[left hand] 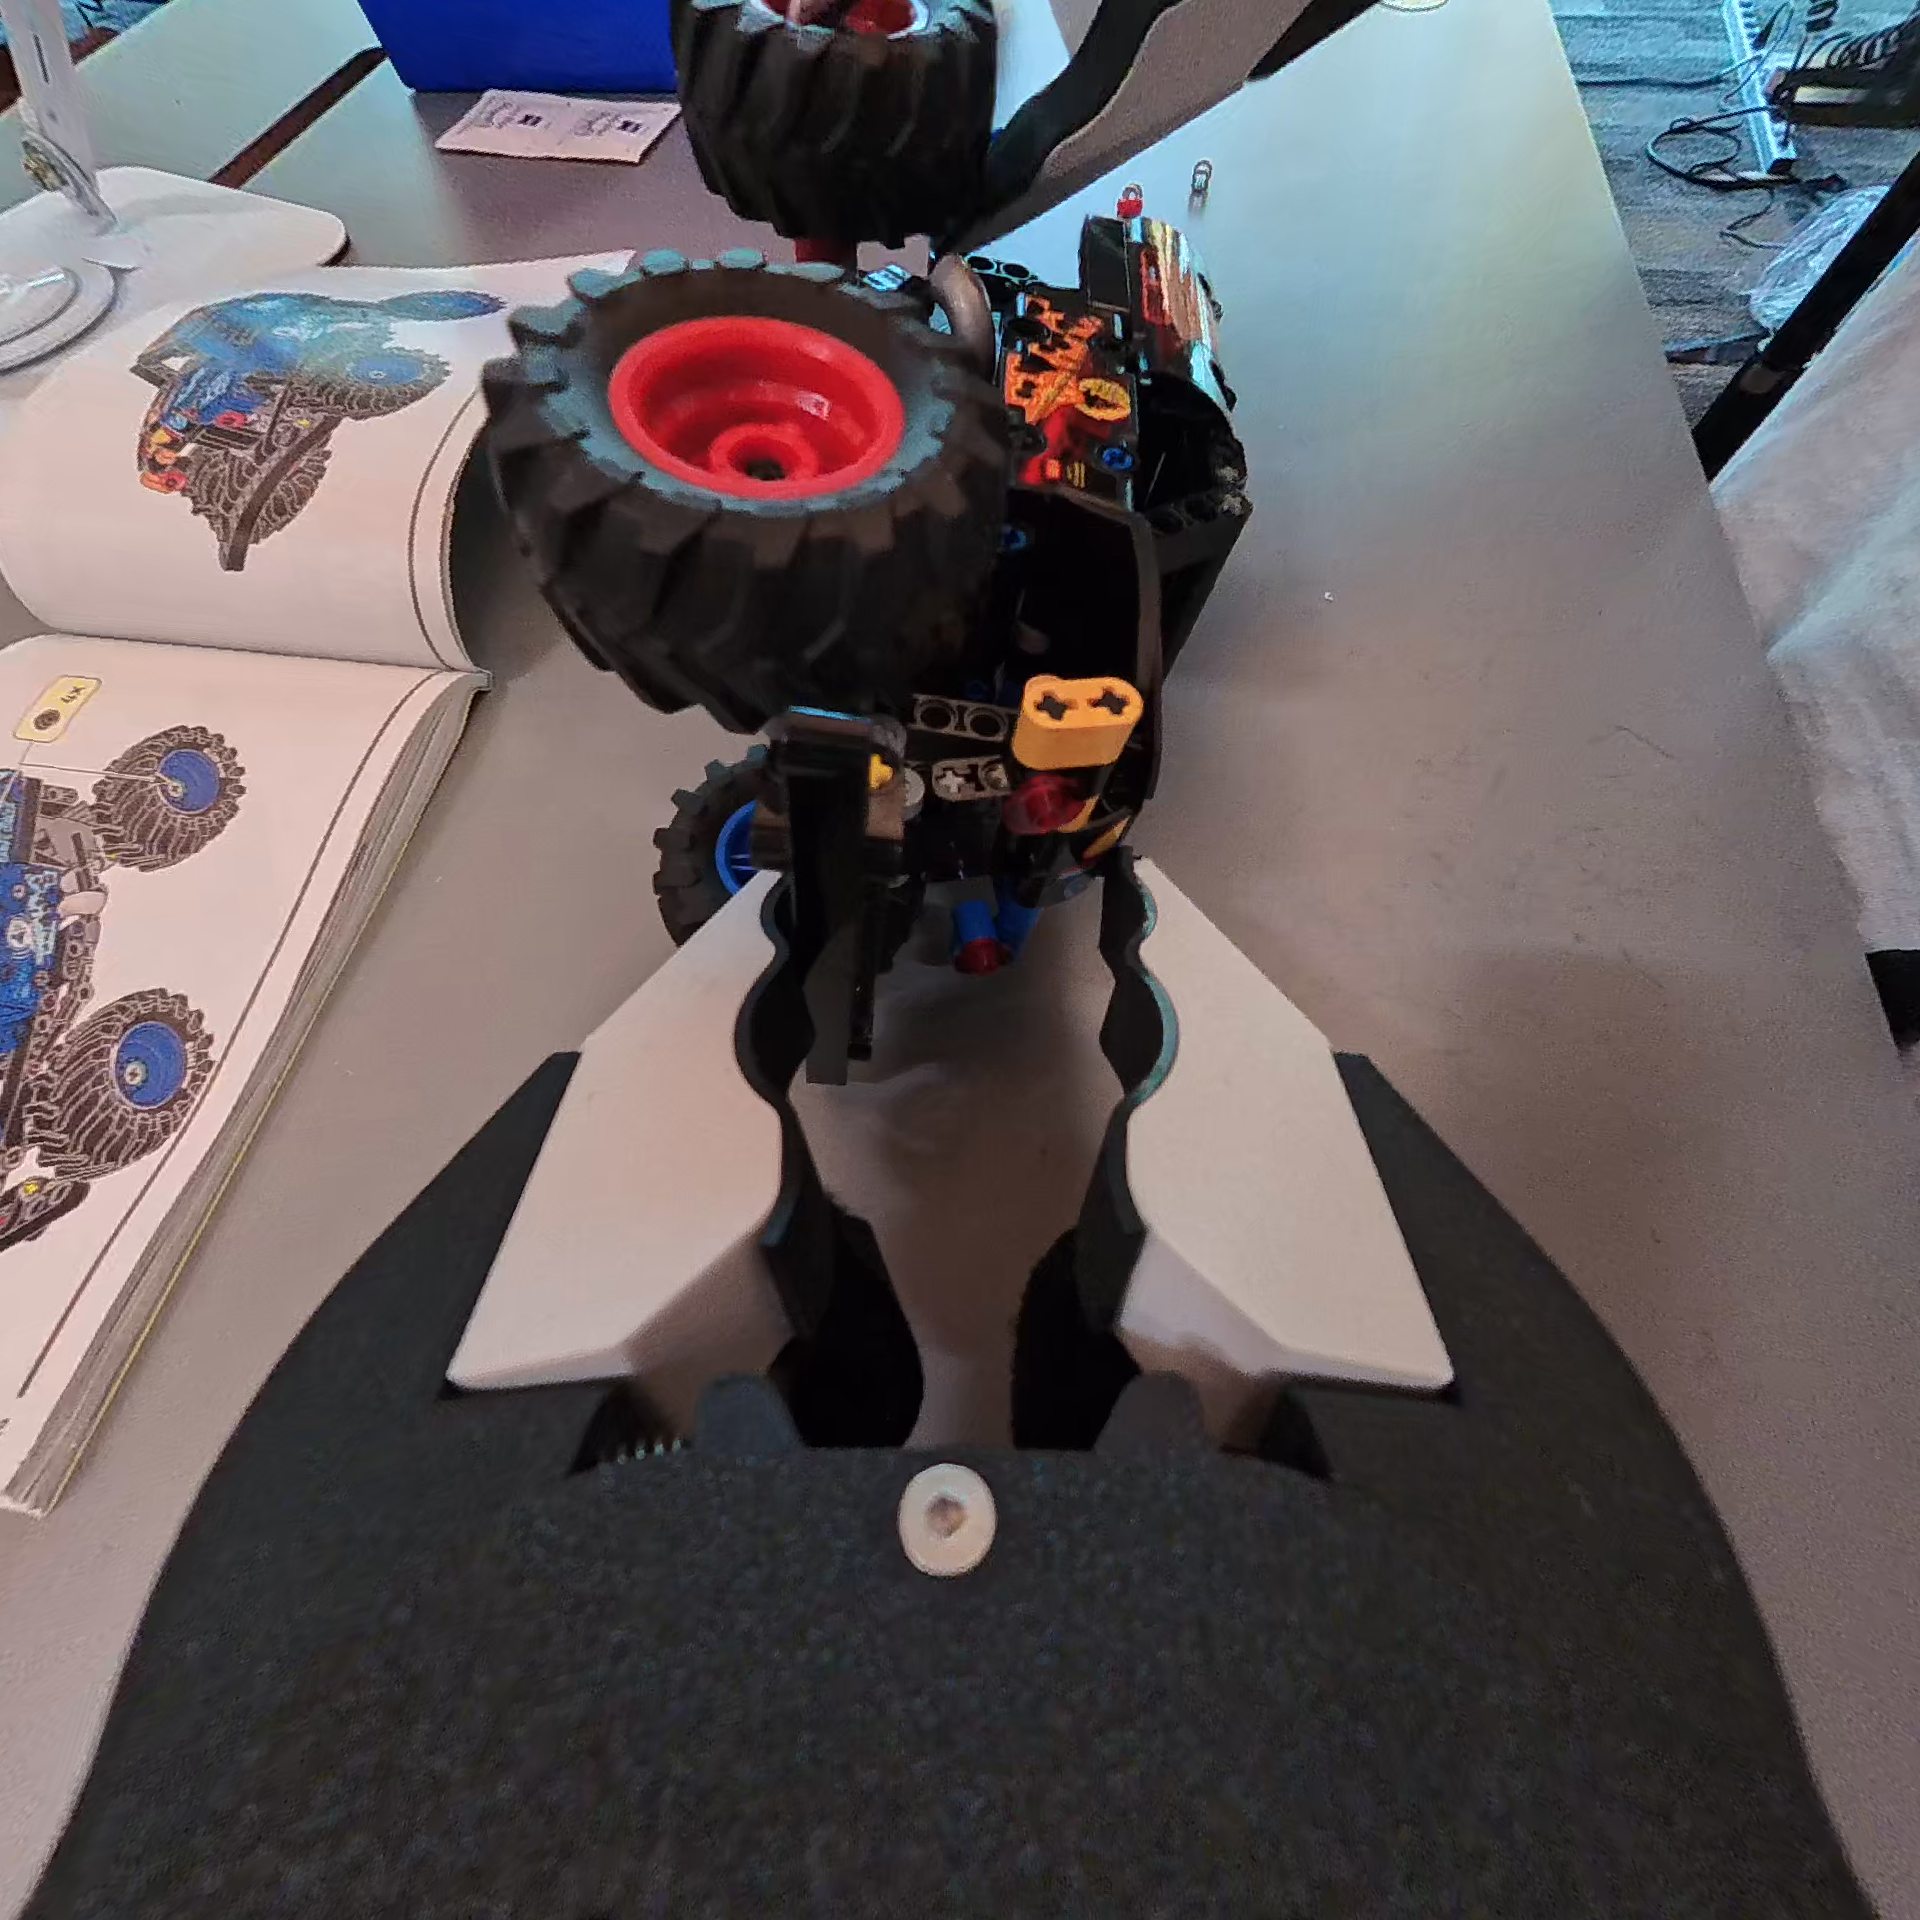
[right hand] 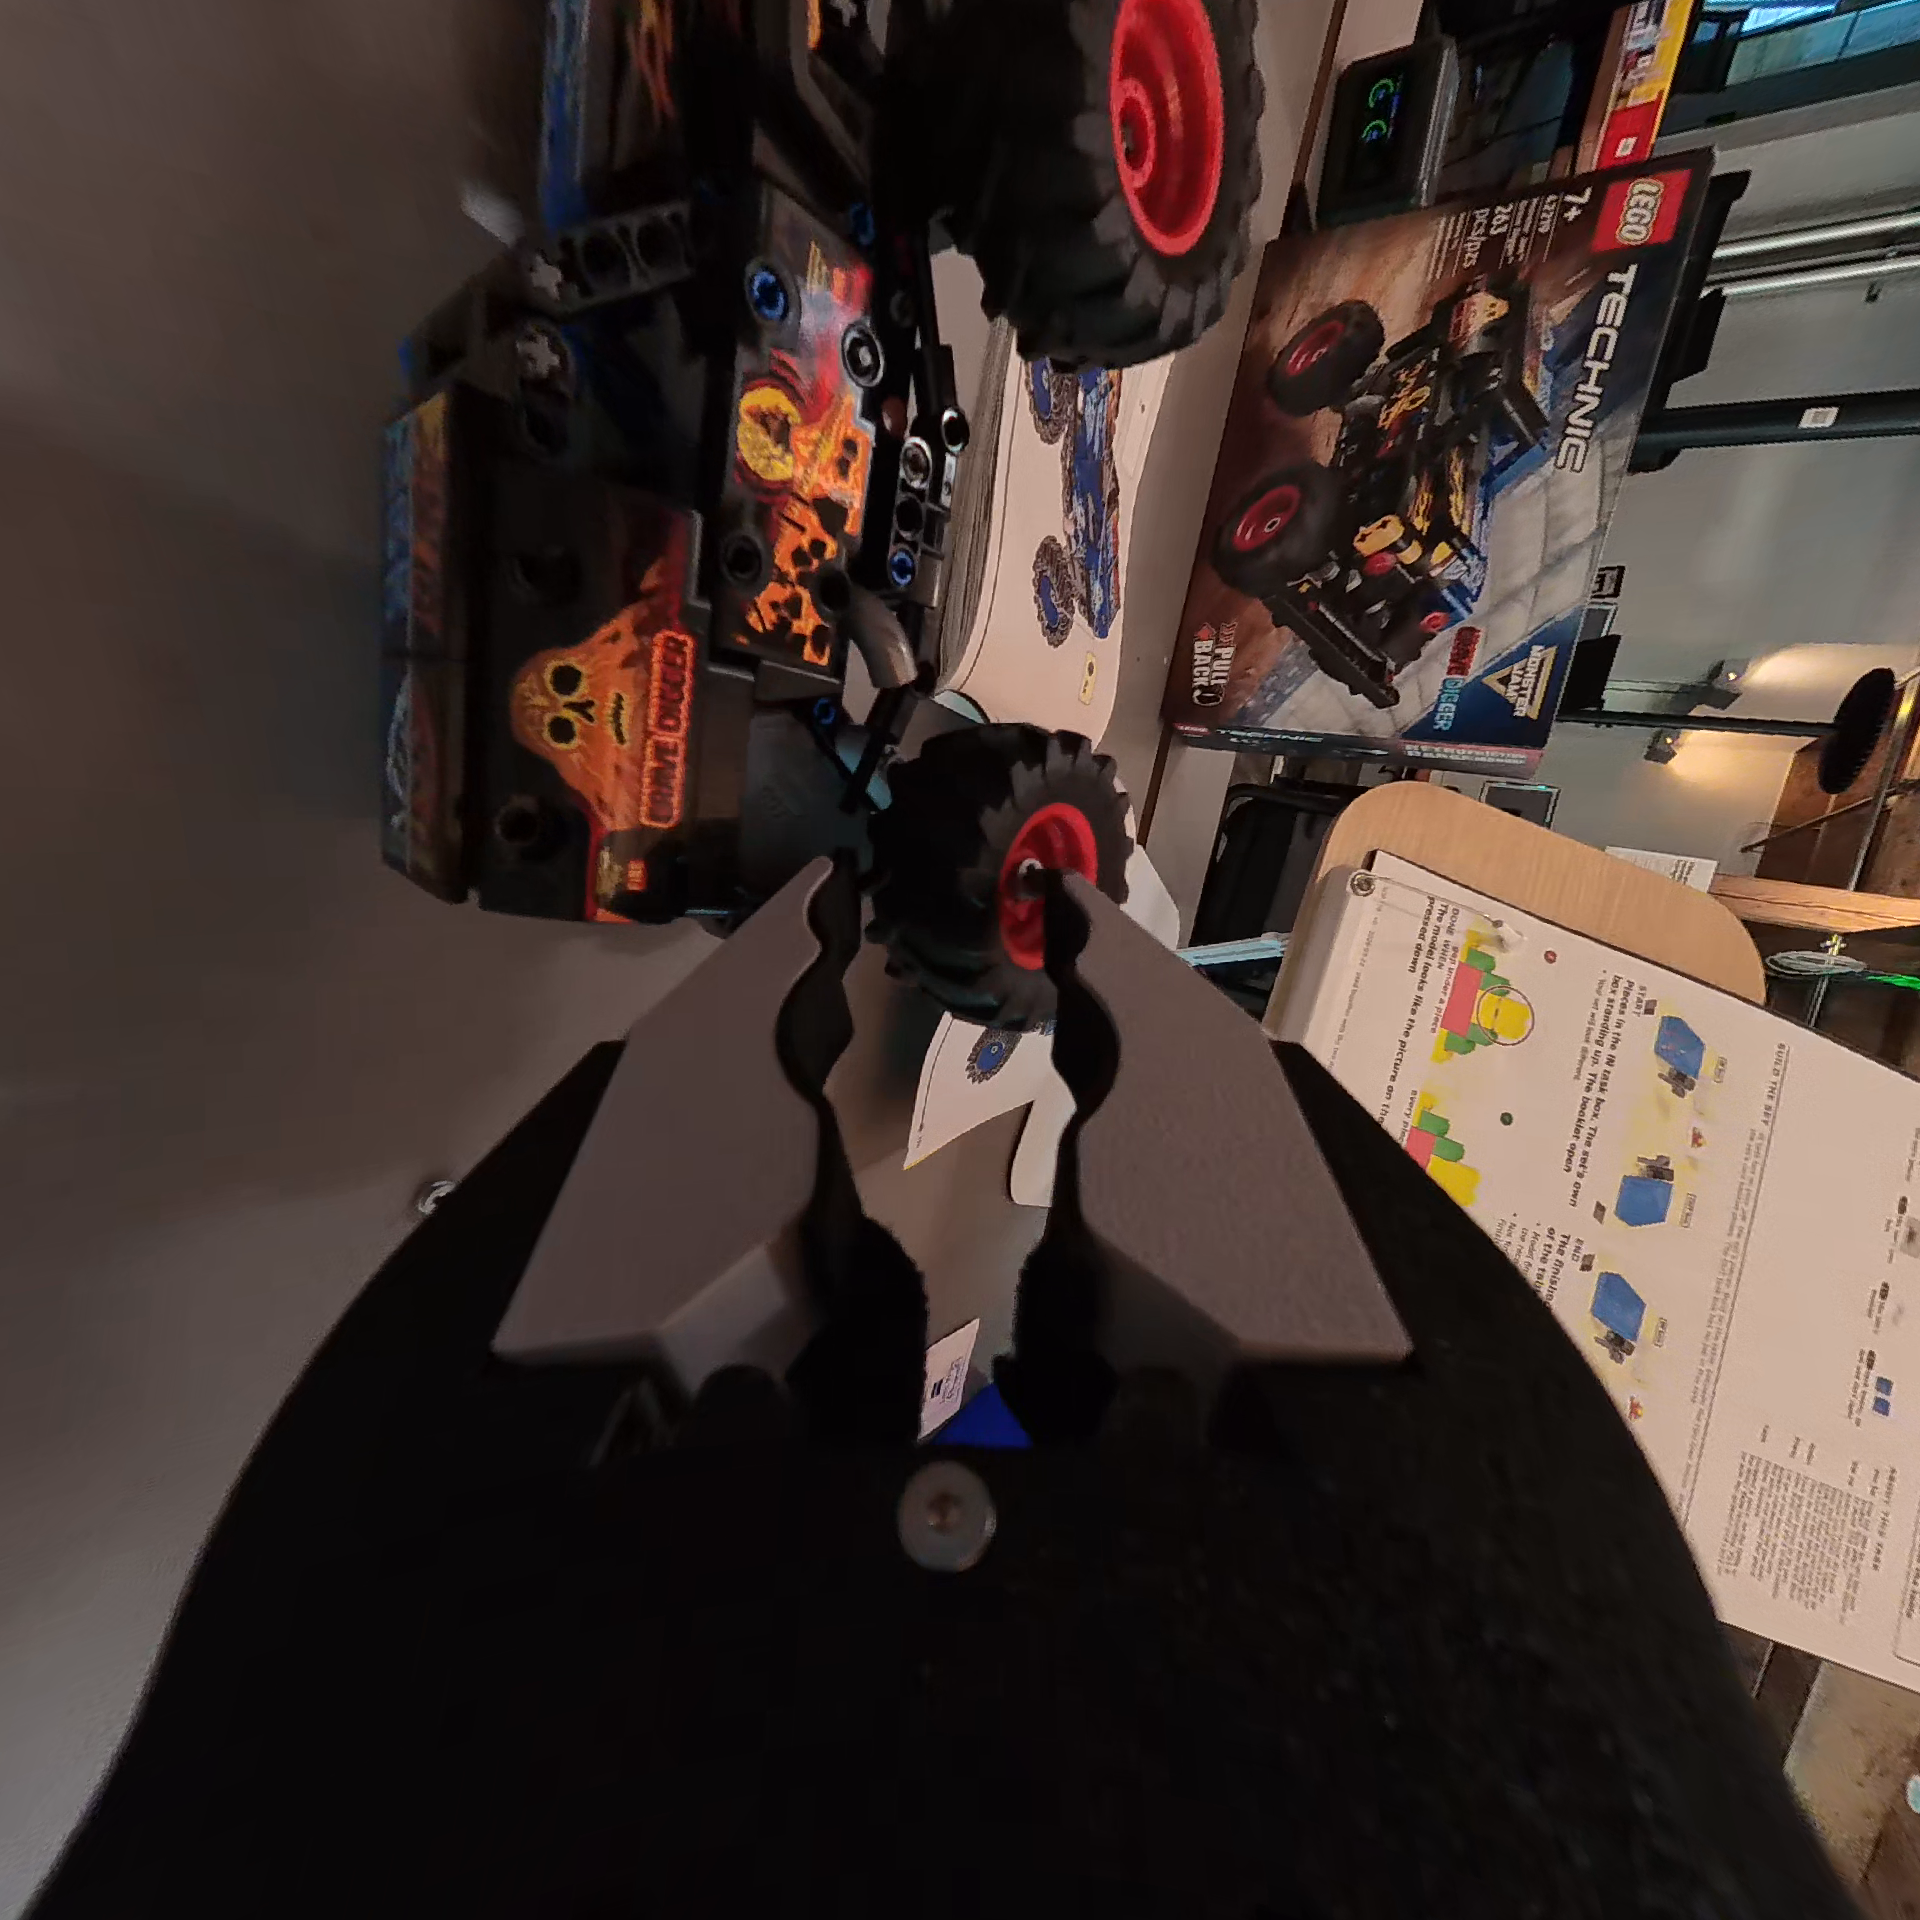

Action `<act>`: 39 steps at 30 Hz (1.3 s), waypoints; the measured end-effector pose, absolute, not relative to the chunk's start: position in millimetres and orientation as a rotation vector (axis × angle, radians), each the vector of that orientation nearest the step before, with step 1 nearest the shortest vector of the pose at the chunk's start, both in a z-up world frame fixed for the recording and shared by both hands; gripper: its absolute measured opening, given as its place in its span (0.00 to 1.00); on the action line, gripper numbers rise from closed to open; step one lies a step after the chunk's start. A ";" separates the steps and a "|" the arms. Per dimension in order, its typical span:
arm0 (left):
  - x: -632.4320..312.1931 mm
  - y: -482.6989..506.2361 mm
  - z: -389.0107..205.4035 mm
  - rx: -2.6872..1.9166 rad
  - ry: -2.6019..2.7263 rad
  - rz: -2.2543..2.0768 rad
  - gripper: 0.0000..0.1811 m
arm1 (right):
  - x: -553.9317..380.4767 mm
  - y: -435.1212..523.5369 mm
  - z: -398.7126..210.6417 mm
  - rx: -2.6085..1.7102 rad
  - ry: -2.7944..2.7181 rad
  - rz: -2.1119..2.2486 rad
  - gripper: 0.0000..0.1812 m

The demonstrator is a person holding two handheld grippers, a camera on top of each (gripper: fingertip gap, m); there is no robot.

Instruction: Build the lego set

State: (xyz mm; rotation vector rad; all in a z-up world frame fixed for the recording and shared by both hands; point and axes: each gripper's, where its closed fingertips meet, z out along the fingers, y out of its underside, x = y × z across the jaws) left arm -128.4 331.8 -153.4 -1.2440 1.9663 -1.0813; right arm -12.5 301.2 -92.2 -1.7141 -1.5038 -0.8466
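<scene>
A: Where was the truck [left hand: 1091, 499]?

B: On its side on the table [left hand: 1455, 831], bumper end toward the left gripper [left hand: 951, 914]. That gripper's fingers [left hand: 774, 997] straddled the black frame at that end, and a black beam lay against the left pad. Whether they actually pinched it I couldn't tell; a gap showed behind the parts.

A: And the right gripper [right hand: 951, 894]?

B: Its fingers were closed on a red-hubbed wheel [right hand: 1008, 883], one tip on the hub, the other behind the tyre beside the chassis. It looked like the wheel was being seated on its axle. Another wheel [left hand: 748, 488] sat nearer the left camera, seemingly already on.

A: How would the thing handle?

B: My guess: light, hard plastic, stiff in the frame but only pinned together, so twisting could pop panels or pins off. The stickered side plates looked glossy, probably slippery. The tyres looked rubbery, grippy but squashy, so a hold there would wobble.

A: So where to grab?

B: The frame beams, not panels. Push wheels on at the hub, straight along the axle. The open booklet [left hand: 229, 810] lay left of the truck.
</scene>
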 end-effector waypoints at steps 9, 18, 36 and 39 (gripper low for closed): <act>-128.4 332.0 -152.2 -1.250 1.959 -1.096 0.29 | -7.1 309.2 -95.6 -1.729 -1.497 -0.876 0.18; -128.5 332.1 -152.5 -1.257 1.962 -1.104 0.29 | -5.8 310.6 -94.8 -1.658 -1.573 -1.009 0.17; -128.4 330.3 -153.3 -1.249 1.970 -1.094 0.29 | -7.7 307.2 -91.0 -1.568 -1.542 -1.135 0.19; -128.3 330.1 -153.7 -1.249 1.972 -1.090 0.29 | -9.2 305.6 -91.3 -1.554 -1.541 -1.140 0.17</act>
